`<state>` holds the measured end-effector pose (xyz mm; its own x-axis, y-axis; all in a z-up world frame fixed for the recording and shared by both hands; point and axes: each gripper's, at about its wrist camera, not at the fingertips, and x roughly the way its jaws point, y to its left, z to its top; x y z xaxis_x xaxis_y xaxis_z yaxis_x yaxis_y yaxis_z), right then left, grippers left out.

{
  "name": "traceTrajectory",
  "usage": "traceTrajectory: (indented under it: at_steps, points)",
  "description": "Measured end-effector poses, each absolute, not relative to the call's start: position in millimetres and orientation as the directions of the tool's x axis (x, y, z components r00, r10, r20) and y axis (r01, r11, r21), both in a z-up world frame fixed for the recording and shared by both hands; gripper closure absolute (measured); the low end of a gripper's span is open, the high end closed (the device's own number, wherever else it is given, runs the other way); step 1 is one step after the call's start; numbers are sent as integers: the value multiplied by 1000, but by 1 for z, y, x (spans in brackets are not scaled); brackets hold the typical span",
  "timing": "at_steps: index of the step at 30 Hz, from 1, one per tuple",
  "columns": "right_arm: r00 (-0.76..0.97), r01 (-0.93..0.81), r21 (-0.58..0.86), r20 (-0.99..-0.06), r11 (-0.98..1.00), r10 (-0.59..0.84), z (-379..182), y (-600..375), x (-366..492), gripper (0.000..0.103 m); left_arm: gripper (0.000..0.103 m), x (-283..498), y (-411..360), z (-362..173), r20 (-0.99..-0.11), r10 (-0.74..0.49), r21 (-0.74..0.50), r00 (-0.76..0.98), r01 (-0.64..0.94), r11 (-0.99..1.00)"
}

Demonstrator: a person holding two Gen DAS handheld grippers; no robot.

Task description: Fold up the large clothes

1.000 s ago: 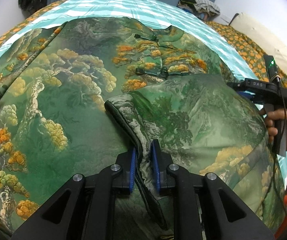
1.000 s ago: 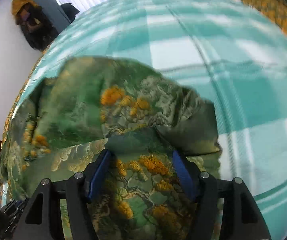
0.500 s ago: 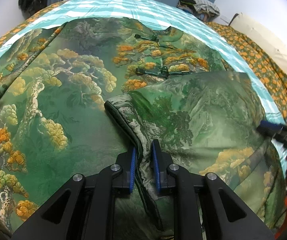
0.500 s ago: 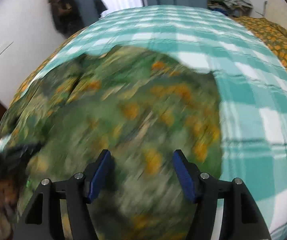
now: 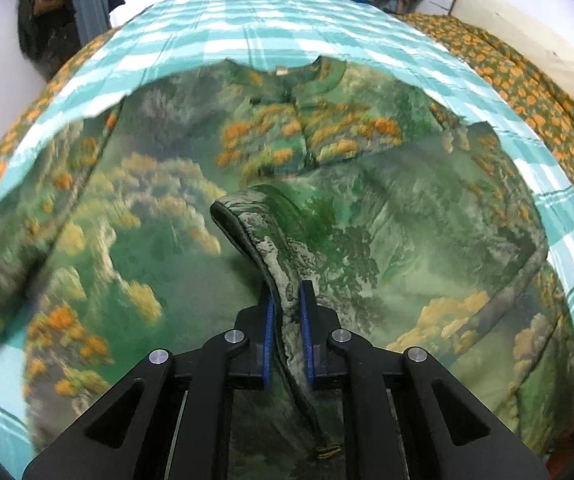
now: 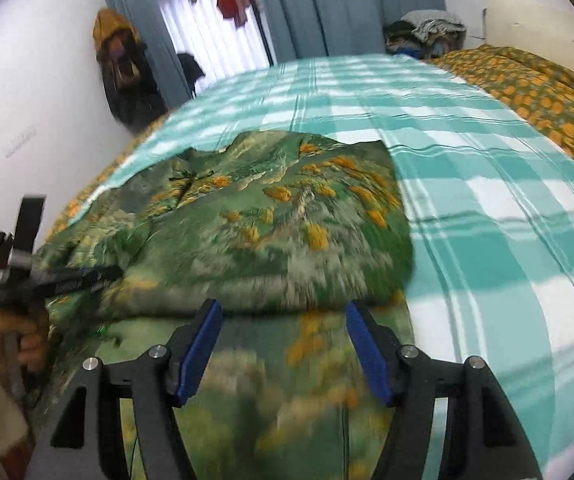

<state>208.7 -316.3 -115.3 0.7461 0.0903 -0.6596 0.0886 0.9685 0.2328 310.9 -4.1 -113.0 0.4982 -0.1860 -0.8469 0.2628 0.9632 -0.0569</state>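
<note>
L gripper (image 5: 287,332) is clamped on the folded hem of the green landscape-print garment (image 5: 327,240), pads pressed on the cloth. R gripper (image 6: 283,344) is held apart, nothing gripped, above the garment. Garment is spread on the teal checked bedsheet (image 6: 487,208), w/ an orange-patterned blanket (image 6: 535,88) beyond.

No readable text, label, brand or number appears in either view. The small pale tag (image 5: 282,71) at the collar of the green garment (image 5: 159,216) is blurred (too soft to read).
</note>
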Motion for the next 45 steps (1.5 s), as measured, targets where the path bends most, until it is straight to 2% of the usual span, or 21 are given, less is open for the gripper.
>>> traceTrajectory:
  at_steps: [4, 8, 9, 10, 11, 12, 13, 14, 15, 17, 22, 25, 36, 45]
  points:
    - [738, 96, 295, -662, 951, 130, -125, -314, 200, 37, 94, 334, -5, -94, -823, -172, -21, 542, 273, 962]
    - [737, 55, 263, -662, 963, 138, -130, -297, 197, 37, 92, 356, 0, -98, -818, -163, -32, 551, 240, 970]
    - [735, 48, 259, -663, 965, 141, -131, -295, 197, 37, 85, 362, 2, -108, -834, -147, -29, 532, 223, 974]
    - [732, 39, 250, -667, 968, 142, -133, -292, 199, 37, 83, 364, 3, -117, -847, -129, -22, 516, 208, 978]
    - [729, 34, 239, -670, 970, 140, -134, -289, 198, 37, 72, 364, 6, -126, -861, -101, -5, 499, 188, 982]
    - [728, 28, 228, -672, 973, 136, -136, -288, 198, 37, 56, 363, 8, -134, -872, -72, 13, 485, 169, 986]
    - [727, 25, 216, -674, 976, 131, -136, -287, 197, 37, 49, 359, 12, -138, -871, -66, 13, 487, 157, 988]
    - [728, 23, 209, -674, 978, 126, -136, -285, 196, 37, 36, 352, 17, -137, -861, -72, 4, 503, 147, 989]
    - [733, 22, 194, -670, 981, 116, -134, -284, 194, 37, 28, 347, 21, -135, -855, -75, -3, 513, 140, 990]
    - [742, 27, 169, -664, 985, 93, -131, -284, 192, 37, 24, 333, 32, -127, -844, -83, -19, 530, 125, 992]
    - [757, 46, 115, -652, 992, 40, -116, -276, 184, 36, 19, 291, 64, -106, -825, -75, -23, 559, 99, 995]
    - [763, 52, 89, -646, 995, 18, -109, -266, 173, 25, 16, 264, 85, -98, -818, -48, -10, 573, 70, 998]
    - [788, -1, -20, -616, 1000, -12, -95, -223, 113, 25, 13, 171, 136, -100, -811, -30, -76, 584, -55, 996]
    - [809, 19, -100, -584, 995, -74, -102, -215, 103, 25, 13, 154, 159, -105, -814, -22, -107, 581, -113, 988]
